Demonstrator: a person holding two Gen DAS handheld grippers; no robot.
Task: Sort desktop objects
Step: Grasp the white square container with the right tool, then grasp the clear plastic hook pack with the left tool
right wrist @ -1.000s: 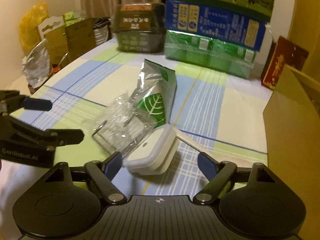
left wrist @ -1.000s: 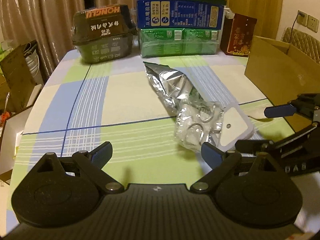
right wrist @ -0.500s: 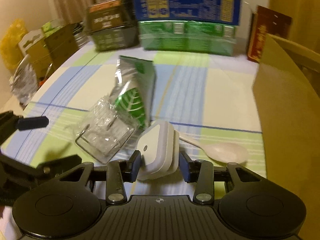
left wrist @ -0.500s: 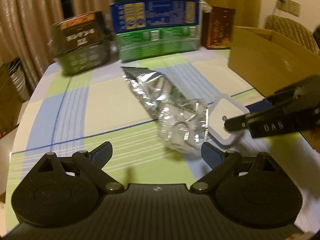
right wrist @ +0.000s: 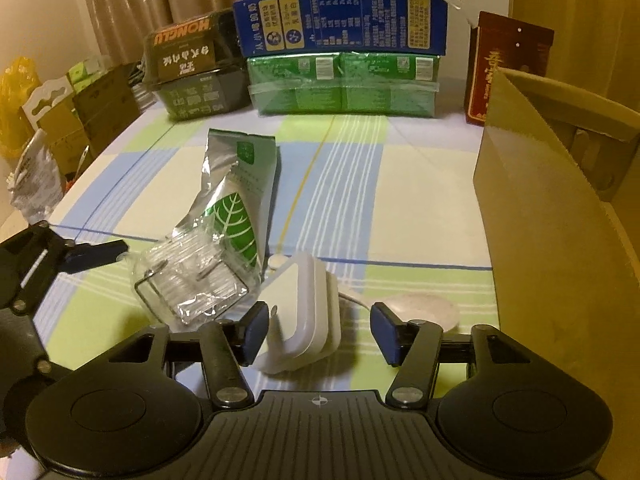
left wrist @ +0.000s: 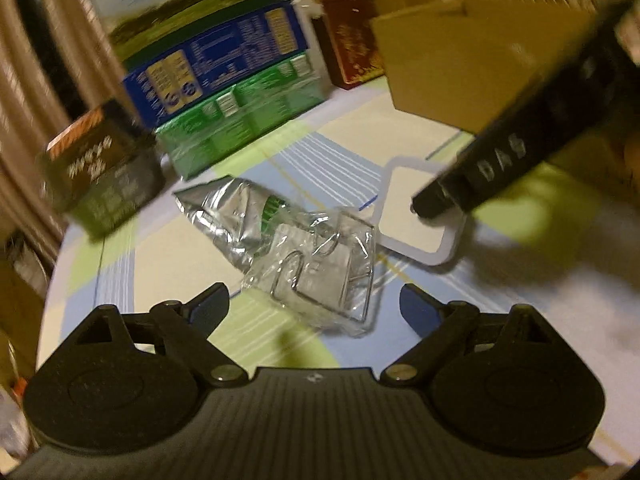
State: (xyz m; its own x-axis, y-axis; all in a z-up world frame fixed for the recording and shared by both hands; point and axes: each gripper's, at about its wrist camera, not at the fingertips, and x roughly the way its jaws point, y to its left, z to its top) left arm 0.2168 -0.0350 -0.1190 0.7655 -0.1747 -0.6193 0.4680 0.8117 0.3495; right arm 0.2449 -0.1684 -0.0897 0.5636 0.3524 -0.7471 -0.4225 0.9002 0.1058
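Claw [right wrist: 318,330] in your right hand has just been opening; its jaws now stand apart around the tilted white box [right wrist: 300,316], the right pad clear of it. Your left claw [left wrist: 314,308] gapes wide, empty, over the clear packet [left wrist: 320,268] beside the foil pouch [right wrist: 240,196] mid-worktop [right wrist: 400,200].

On the bench [right wrist: 420,208] lie one silver foil pouch [right wrist: 240,196], one clear plastic packet with wire hooks [right wrist: 192,284] touching the pouch's near end, one white square box [right wrist: 304,316] just right of that packet, and one pale spoon [right wrist: 420,312] right of the box. One open cardboard carton [right wrist: 552,264] stands well right of the pouch. Behind the pouch stand one blue box [right wrist: 340,26], one green pack [right wrist: 344,84], one dark box [right wrist: 192,70] and one red box [right wrist: 508,64]. Two claws show: left [left wrist: 314,310], right [right wrist: 318,332]
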